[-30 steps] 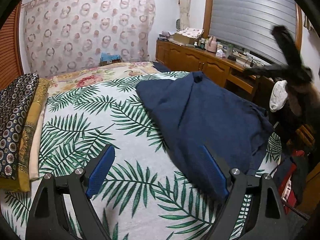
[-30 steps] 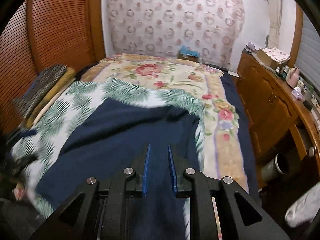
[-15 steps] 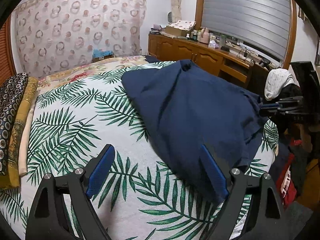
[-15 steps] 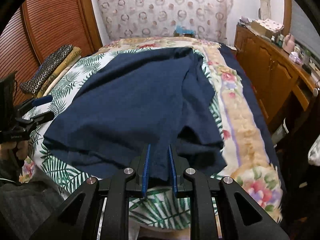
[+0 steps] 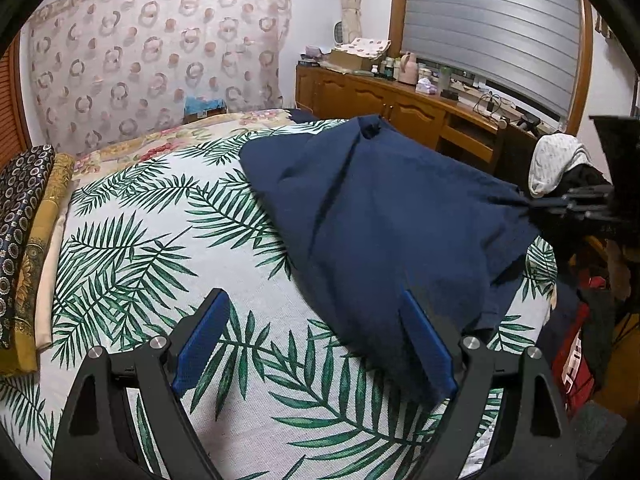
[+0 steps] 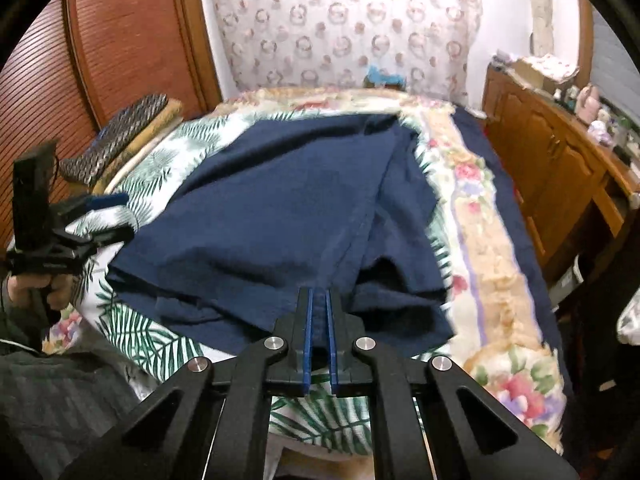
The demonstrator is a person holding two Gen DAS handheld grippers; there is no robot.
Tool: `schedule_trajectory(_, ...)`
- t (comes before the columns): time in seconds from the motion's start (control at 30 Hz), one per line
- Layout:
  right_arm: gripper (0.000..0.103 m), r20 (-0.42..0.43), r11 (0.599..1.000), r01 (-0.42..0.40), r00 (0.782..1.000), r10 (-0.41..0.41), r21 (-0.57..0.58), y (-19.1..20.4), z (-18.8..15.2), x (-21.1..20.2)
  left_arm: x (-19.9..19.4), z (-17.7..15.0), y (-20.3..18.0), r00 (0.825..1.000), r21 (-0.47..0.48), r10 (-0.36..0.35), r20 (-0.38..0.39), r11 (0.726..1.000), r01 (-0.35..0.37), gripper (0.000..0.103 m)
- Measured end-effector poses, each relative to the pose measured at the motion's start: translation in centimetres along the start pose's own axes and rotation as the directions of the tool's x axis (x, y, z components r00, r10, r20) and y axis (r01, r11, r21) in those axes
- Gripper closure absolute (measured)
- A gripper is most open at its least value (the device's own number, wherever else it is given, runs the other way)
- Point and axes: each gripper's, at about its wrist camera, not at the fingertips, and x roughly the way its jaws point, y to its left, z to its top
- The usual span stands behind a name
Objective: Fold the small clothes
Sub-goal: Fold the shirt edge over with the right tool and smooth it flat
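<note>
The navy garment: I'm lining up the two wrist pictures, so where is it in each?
Left wrist: navy garment right of centre on the palm-leaf bedspread.
Right wrist: centre of the picture, its near edge pinched in the right claw.
Shared landmark: the ring-patterned curtain behind the bed.

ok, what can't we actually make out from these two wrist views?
- Left wrist view: navy garment covers the left claw's right finger tip; contact unclear.
- Right wrist view: right claw hides the pinched hem; garment type unreadable.
- Right wrist view: dresser clutter blurred and small.
</note>
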Motion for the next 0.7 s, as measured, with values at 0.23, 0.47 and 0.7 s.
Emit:
schedule_trajectory(0.23, 0.098, 0.054, 0.997, 0.072, 0.996, -0.072, -0.002, -1.6, -0.4, -3.7, -0.3, 0.0, -0.2, 1.0, 0.006, 0.0, 0.002, 1.0, 0.0, 0.015)
schedule_trajectory(0.47, 0.098, -0.044, 0.995, 0.091, 0.995, -0.089, 0.042, -3.4, -2.9, -2.1, 0.1, -0.6, -1.3, 1.0, 0.03, -0.018, -0.025, 0.999, 0.019, 0.015)
schedule_trajectory(0.7, 0.098, -0.068, 0.993, 0.101, 0.993, -0.097, 0.055, -3.1, -3.4, -0.4, 0.1, -1.2, -2.3, 0.991, 0.02, -0.121, -0.056, 0.992, 0.123, 0.03)
